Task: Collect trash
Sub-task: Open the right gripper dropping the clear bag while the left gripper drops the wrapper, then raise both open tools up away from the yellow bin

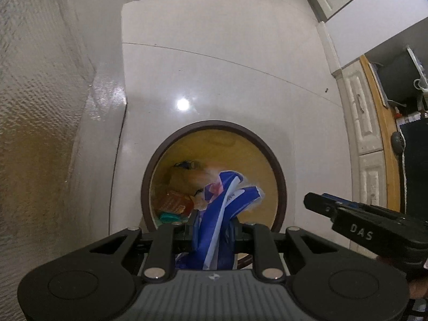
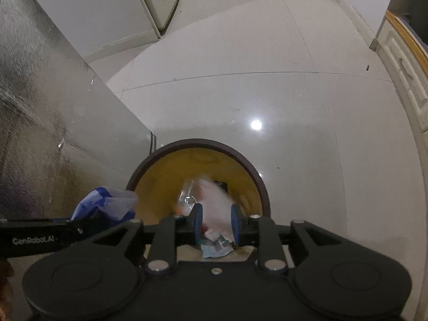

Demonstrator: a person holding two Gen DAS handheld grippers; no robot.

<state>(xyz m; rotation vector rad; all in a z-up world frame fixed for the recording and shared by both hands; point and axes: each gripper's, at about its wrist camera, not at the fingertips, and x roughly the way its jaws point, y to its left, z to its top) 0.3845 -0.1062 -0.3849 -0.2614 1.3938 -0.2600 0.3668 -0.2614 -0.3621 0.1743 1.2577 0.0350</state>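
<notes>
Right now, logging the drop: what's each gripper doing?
Left gripper: closed on the blue-and-white wrapper.
Right gripper: open, pale wrapper between its fingers.

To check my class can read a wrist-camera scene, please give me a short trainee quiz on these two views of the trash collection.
1. True or false: the left tool is shut on the blue-and-white wrapper.
2. Pick one: the inside wall of the bin is A) green, B) yellow, C) red.
3. Short answer: what lies directly below the right tool?

Key: 1 true. 2 B. 3 the open mouth of the bin.
</notes>
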